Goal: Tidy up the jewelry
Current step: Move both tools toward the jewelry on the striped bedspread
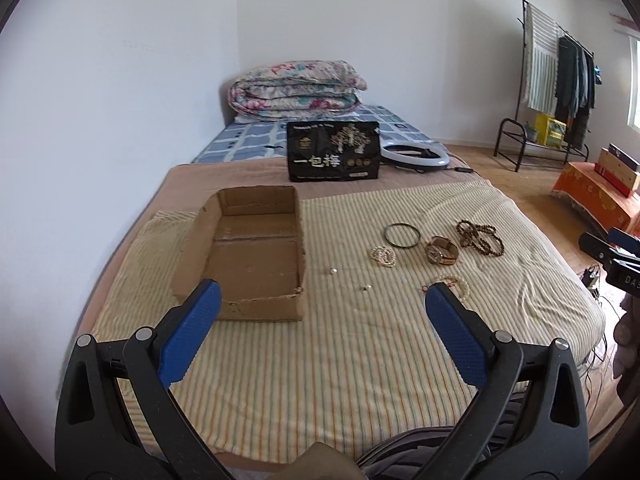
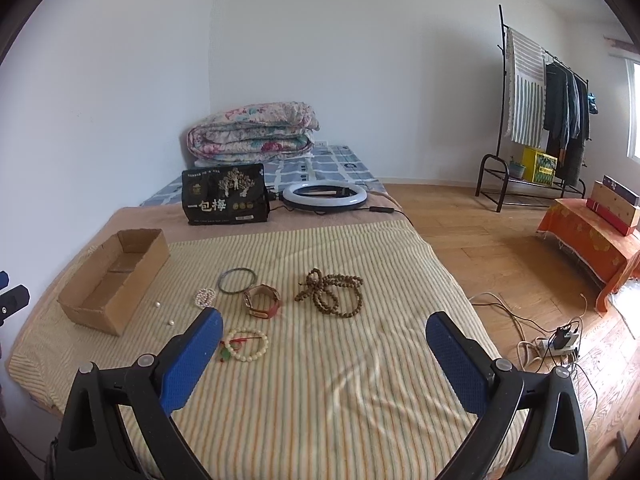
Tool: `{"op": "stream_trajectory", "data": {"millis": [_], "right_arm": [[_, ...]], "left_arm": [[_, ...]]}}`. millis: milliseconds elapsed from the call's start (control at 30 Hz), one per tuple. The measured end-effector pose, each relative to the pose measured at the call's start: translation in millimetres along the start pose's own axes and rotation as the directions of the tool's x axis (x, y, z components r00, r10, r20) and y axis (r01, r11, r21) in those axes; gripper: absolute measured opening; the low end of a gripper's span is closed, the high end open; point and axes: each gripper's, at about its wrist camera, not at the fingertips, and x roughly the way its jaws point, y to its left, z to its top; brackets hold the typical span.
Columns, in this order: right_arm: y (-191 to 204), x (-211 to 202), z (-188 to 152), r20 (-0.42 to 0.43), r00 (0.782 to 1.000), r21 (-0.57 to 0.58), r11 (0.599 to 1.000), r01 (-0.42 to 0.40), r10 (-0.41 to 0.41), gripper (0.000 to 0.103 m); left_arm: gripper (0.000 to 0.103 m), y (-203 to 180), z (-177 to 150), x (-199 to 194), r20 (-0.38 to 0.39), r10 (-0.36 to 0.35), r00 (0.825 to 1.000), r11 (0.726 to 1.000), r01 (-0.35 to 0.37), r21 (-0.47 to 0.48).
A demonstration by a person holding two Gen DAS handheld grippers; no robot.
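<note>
An empty open cardboard box sits on the striped bed cover, left of the jewelry. A dark bangle, a small pearl bracelet, a watch, a brown bead necklace, a cream bead bracelet with red cord and two loose pearls lie on the cover. My left gripper is open and empty, near the box's front. My right gripper is open and empty, in front of the jewelry.
A black printed bag and a ring light lie farther back on the bed, with a folded floral quilt behind. A clothes rack, an orange-covered stand and a power strip with cables are on the floor at right.
</note>
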Motion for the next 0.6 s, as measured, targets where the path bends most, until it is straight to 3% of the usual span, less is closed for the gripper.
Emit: {"op": "stream_trajectory", "data": {"millis": [233, 333, 467, 600], "right_arm": [[-3.6, 42.8, -5.9, -0.099, 0.993, -0.009, 0.998, -0.069, 0.067, 0.095], [2.0, 62.5, -10.6, -0.142, 0.985, -0.043, 0.994, -0.104, 0.097, 0.088], [6.5, 94.5, -16.8, -0.205, 0.959, -0.001, 0.980, -0.200, 0.196, 0.079], [15.3, 120.0, -20.5, -0.253, 0.941, 0.018, 0.973, -0.229, 0.226, 0.074]], "left_arm": [[0.103, -19.9, -1.9, 36.3, -0.026, -0.075, 0.997, 0.995, 0.077, 0.061], [0.097, -26.9, -4.3, 52.7, -0.046, -0.093, 0.995, 0.991, 0.097, 0.090], [0.095, -34.5, -9.8, 70.1, -0.069, -0.123, 0.990, 0.985, 0.130, 0.116], [0.084, -40.8, -15.6, 92.4, -0.122, -0.147, 0.982, 0.978, 0.163, 0.128]]}}
